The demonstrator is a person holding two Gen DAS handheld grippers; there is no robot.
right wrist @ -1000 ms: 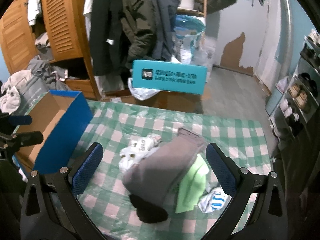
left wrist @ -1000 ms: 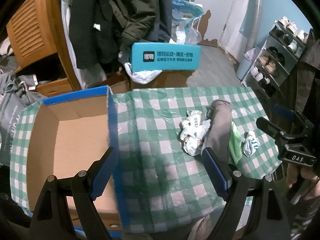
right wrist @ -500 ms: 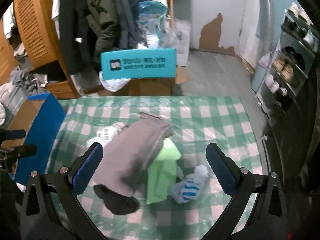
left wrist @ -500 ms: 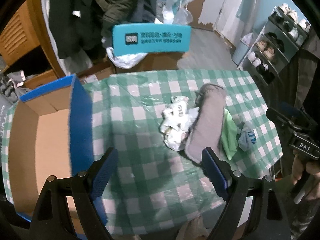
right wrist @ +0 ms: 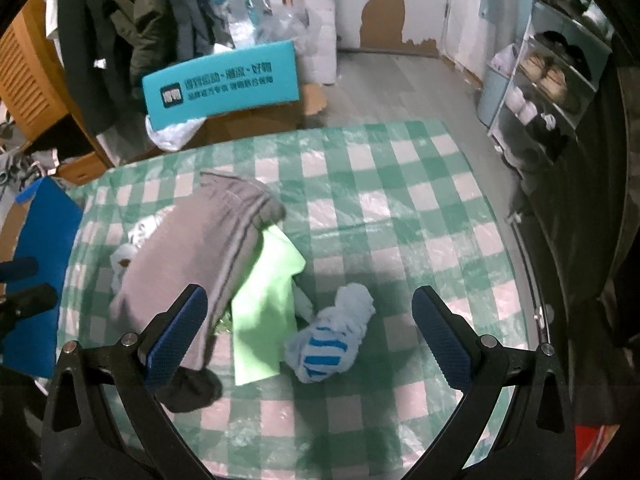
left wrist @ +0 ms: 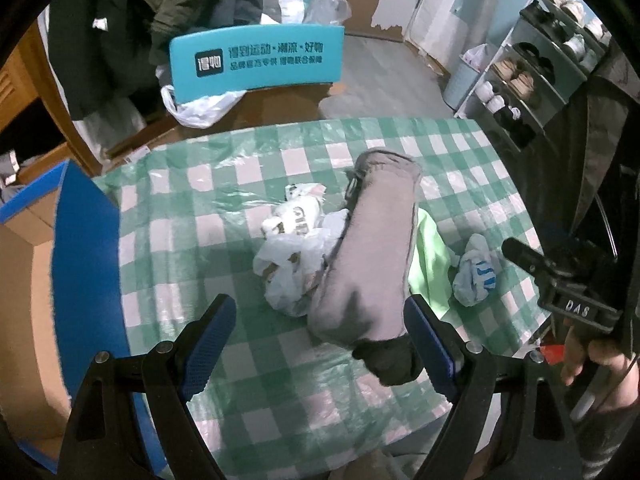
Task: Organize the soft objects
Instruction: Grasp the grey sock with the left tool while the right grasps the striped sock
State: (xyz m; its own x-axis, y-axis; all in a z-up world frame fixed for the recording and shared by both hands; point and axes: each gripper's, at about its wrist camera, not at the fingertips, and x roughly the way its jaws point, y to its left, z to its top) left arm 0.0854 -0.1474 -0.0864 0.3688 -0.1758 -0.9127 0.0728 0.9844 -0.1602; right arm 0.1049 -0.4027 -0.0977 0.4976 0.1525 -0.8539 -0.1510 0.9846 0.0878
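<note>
A long grey garment (left wrist: 376, 248) (right wrist: 200, 248) lies on the green checked tablecloth (left wrist: 224, 208) (right wrist: 400, 208), with a dark end (left wrist: 394, 364) near me. A white crumpled plastic bag (left wrist: 294, 252) lies left of it. A light green cloth (right wrist: 266, 304) (left wrist: 430, 264) and a white-and-blue striped bundle (right wrist: 332, 340) (left wrist: 476, 272) lie to its right. My left gripper (left wrist: 320, 344) is open above the grey garment's near end. My right gripper (right wrist: 308, 332) is open above the striped bundle and the green cloth. Both are empty.
An open cardboard box with blue sides (left wrist: 84, 248) (right wrist: 44, 240) stands at the table's left. A teal chair back (left wrist: 256, 60) (right wrist: 224, 80), hanging coats (right wrist: 120, 32) and a wooden cabinet are behind. A shoe rack (right wrist: 552, 76) stands to the right.
Both grippers have moved to the right and nearer the clothes. The box has slid to the left edge of both views. Both grippers stay open.
</note>
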